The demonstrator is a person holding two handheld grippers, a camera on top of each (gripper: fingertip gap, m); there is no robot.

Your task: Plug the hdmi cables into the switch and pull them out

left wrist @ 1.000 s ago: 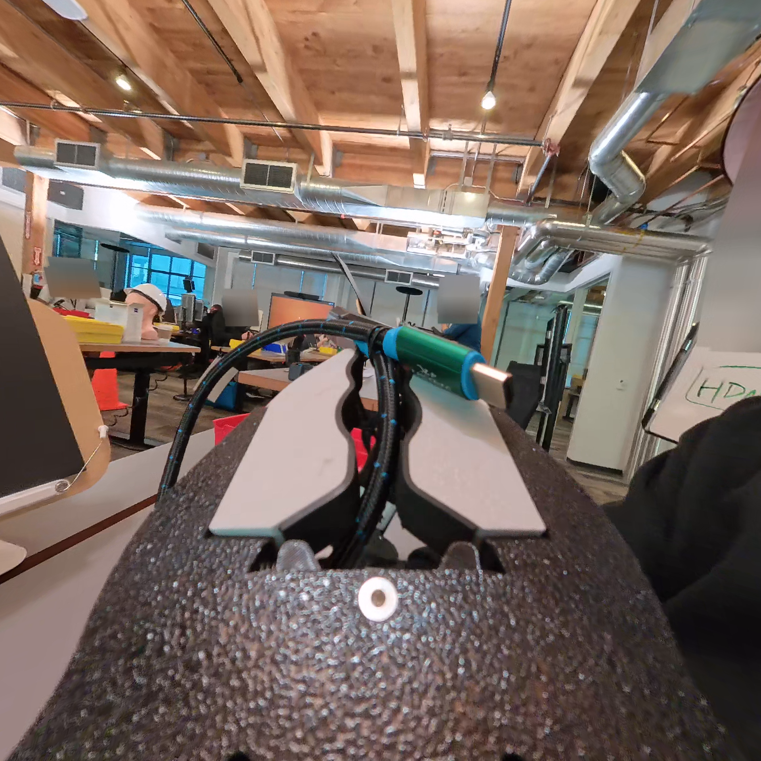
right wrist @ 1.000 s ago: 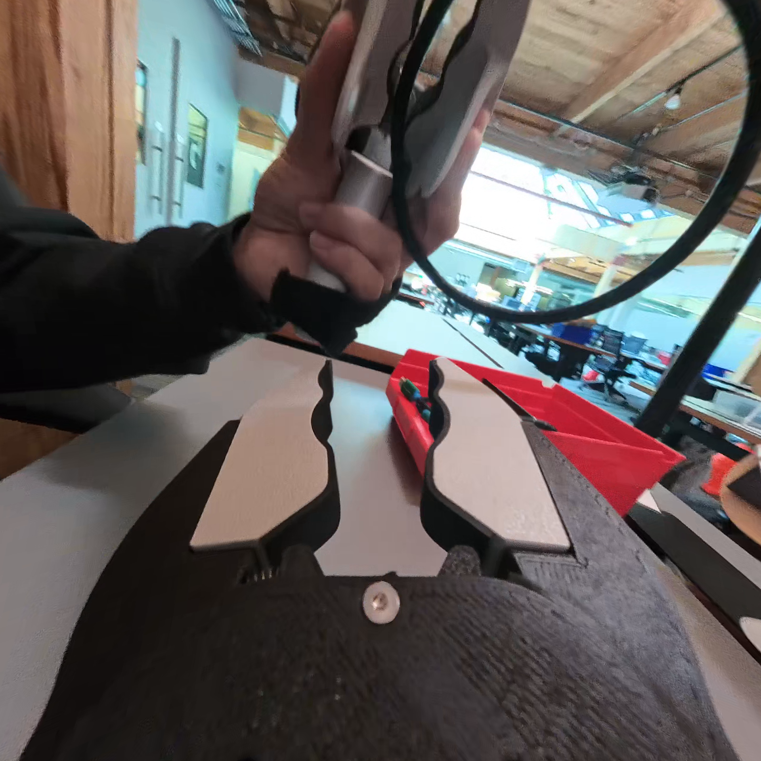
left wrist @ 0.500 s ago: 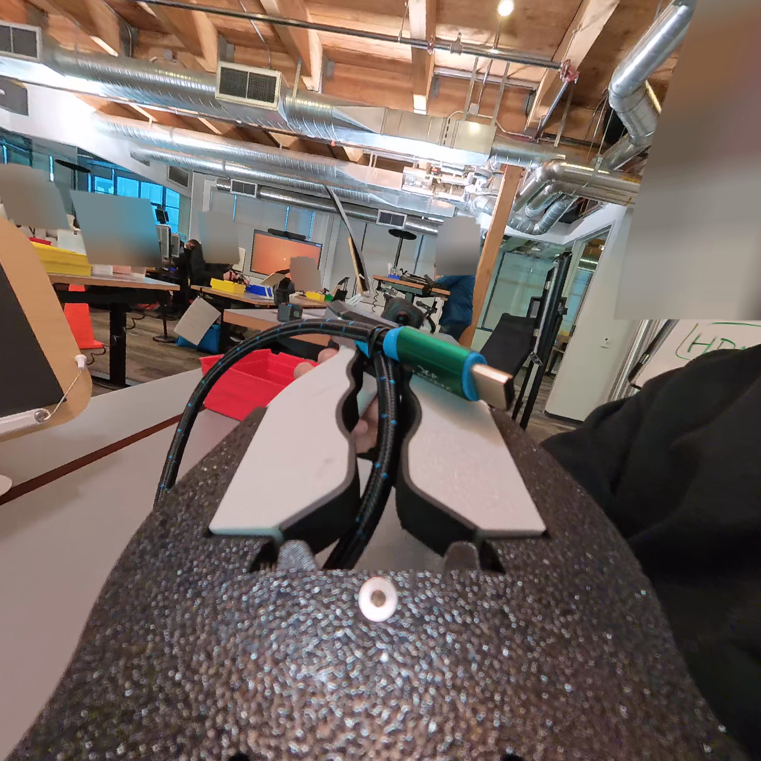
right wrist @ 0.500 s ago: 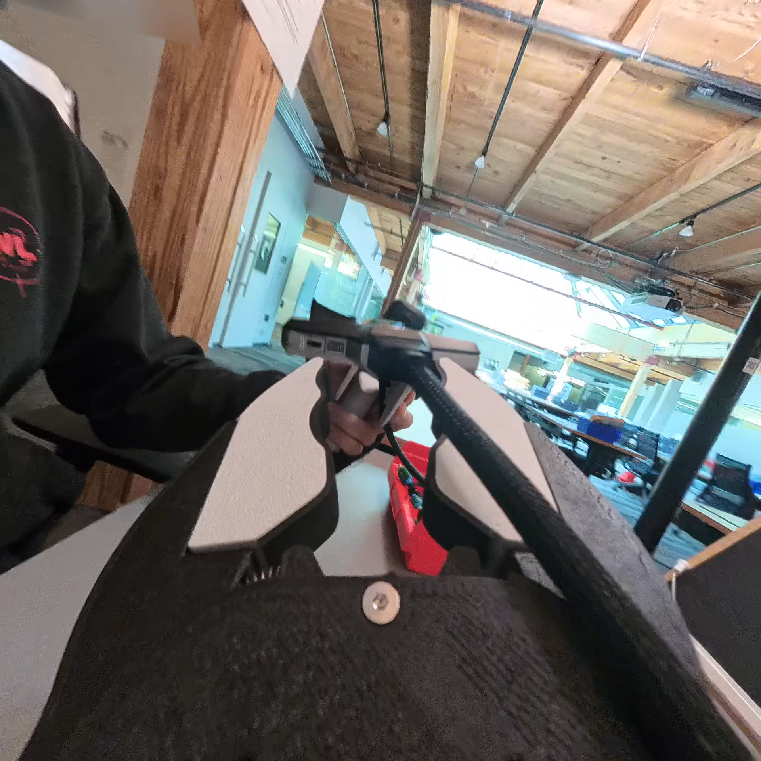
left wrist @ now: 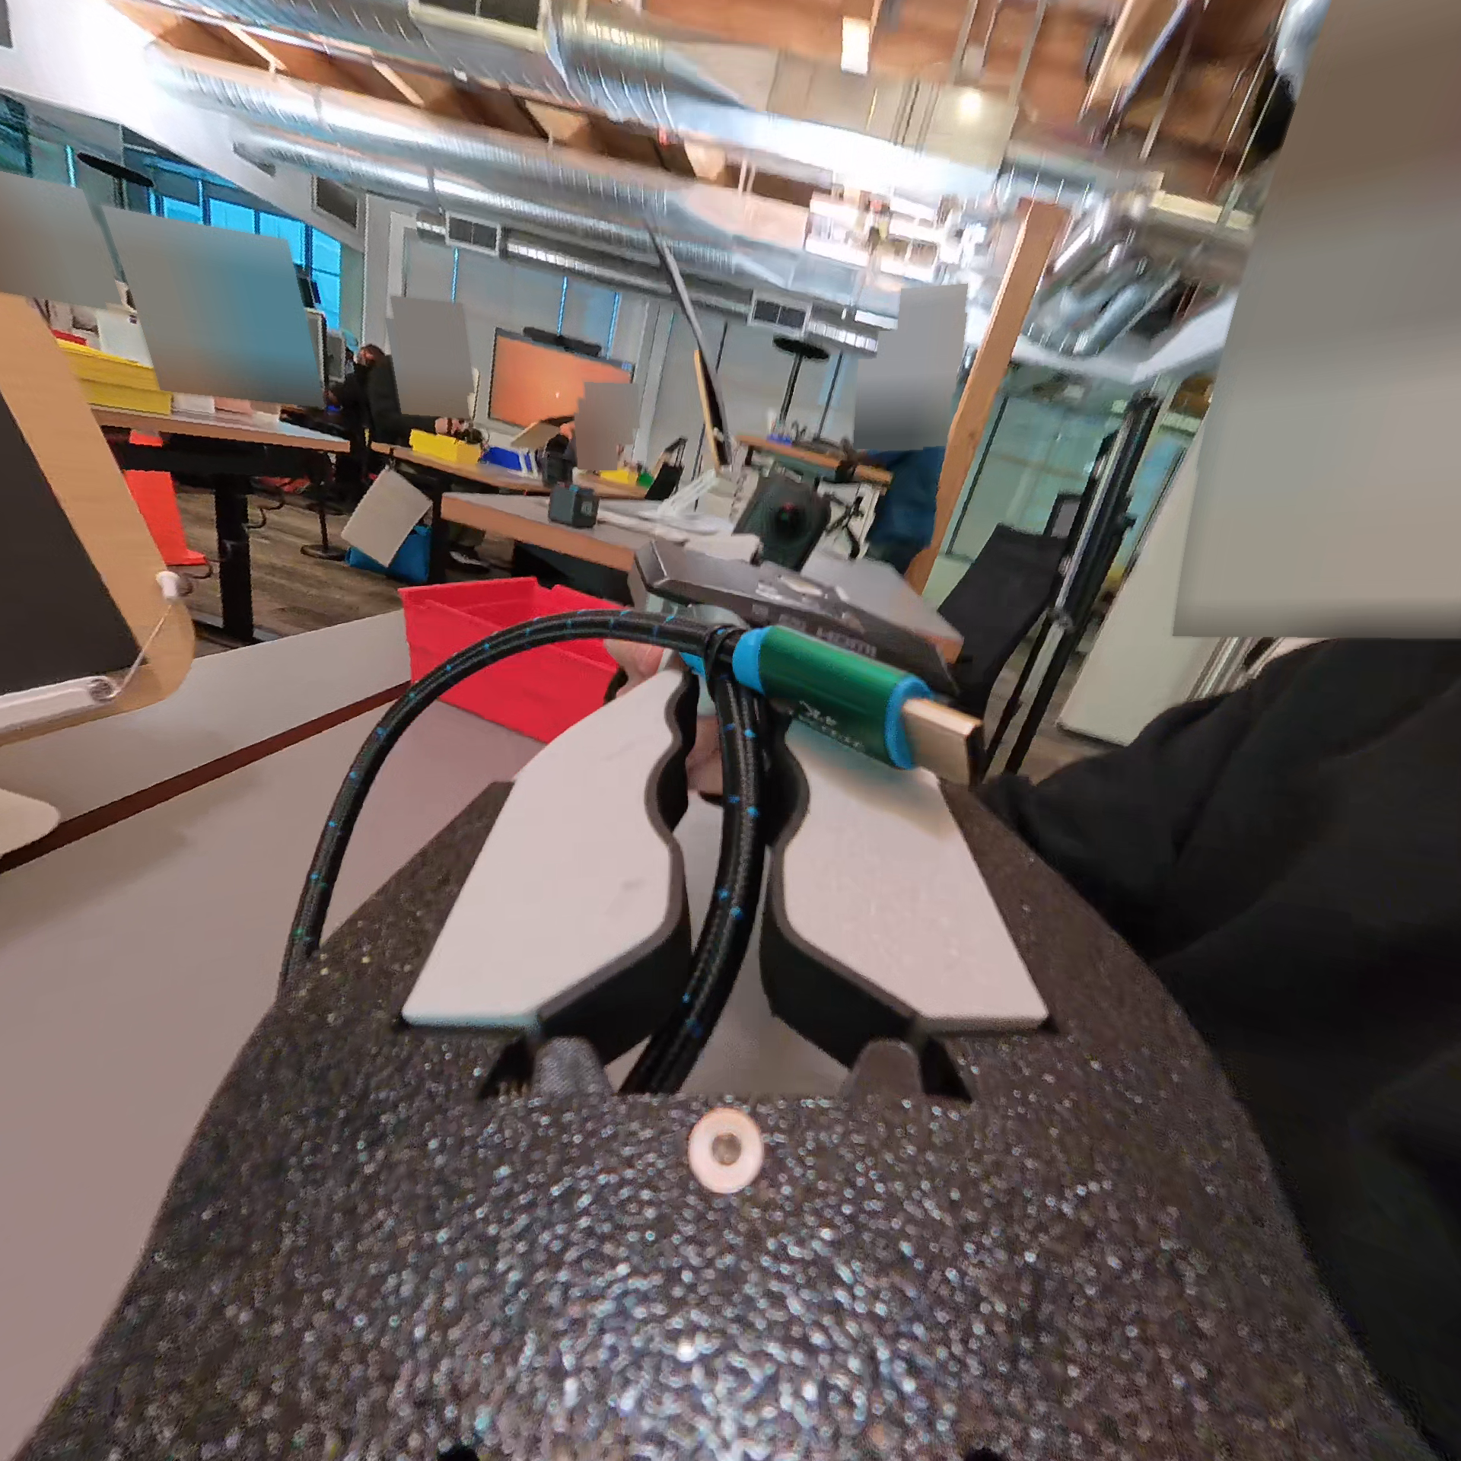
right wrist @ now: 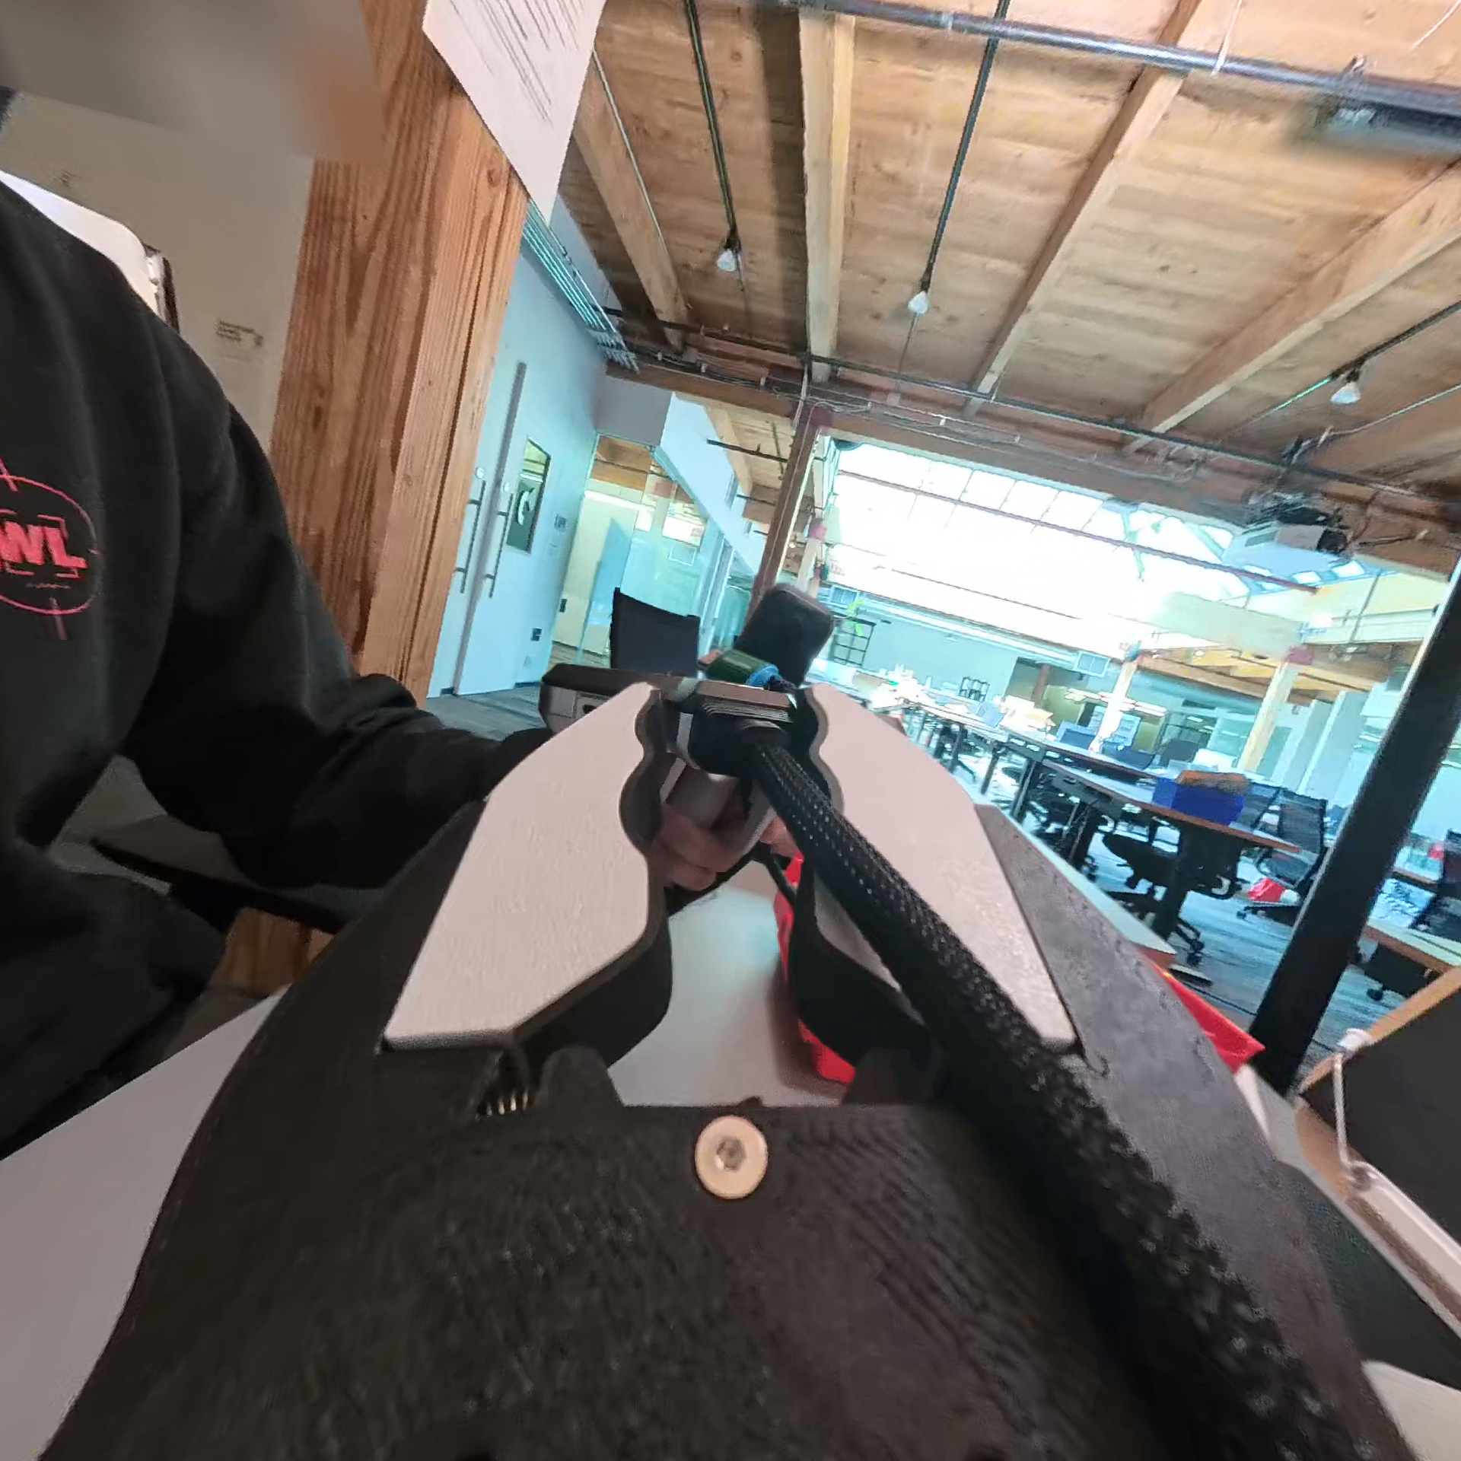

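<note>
My left gripper (left wrist: 731, 735) is pinching the braided cable (left wrist: 727, 870), green plug (left wrist: 830, 688) lying sideways, tip pointing right. My right gripper (right wrist: 731, 711) looks clamped on the switch (left wrist: 790, 597), sitting just behind the plug, so the plug needs turning toward it.
</note>
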